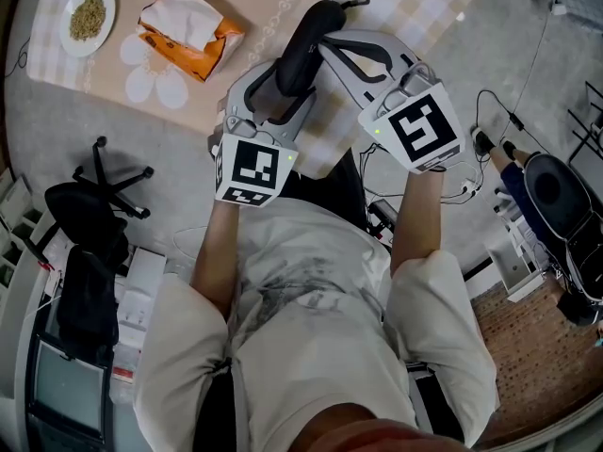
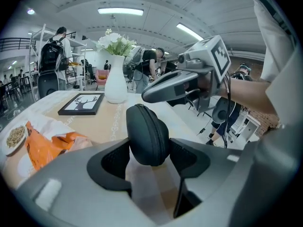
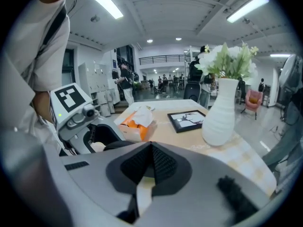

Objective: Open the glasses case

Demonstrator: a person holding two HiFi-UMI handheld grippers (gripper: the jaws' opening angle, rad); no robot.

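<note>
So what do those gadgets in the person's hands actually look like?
Both are pale grey plastic. The left gripper and right gripper each end in two jaws with black ribbed pads and carry a white cube printed with black square markers. The person wears a white short-sleeved T-shirt.

Jaws of the right gripper point(image 3: 151, 148) together; white vase point(image 3: 220, 112), picture frame point(image 3: 188, 119), orange tissue pack point(image 3: 136, 125) beyond

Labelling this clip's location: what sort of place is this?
Probably a large open workspace or lab hall, not a home: strip lights on a high ceiling, people standing among other tables, and an office chair on the floor.
</note>
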